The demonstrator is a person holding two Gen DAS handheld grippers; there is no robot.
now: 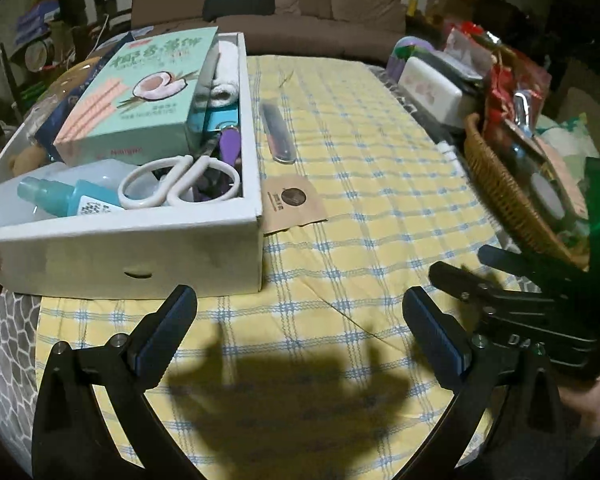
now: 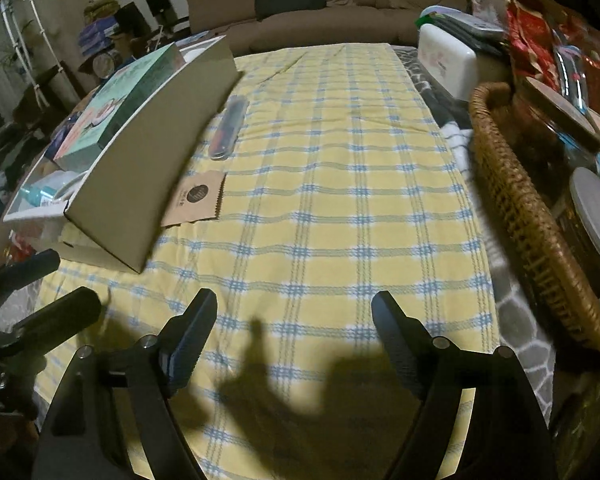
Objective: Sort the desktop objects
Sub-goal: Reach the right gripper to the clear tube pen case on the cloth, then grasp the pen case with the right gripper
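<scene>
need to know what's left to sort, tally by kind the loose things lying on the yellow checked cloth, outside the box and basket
clear pen case: 1
brown paper packet: 1
total: 2

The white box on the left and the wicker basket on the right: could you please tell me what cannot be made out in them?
- White box: the snack carton covers what lies beneath, left wrist view; in the right wrist view its side wall hides most contents.
- Wicker basket: cut off by the right frame edge in both views; contents dark and blurred.
- Brown paper packet: print too small.
</scene>
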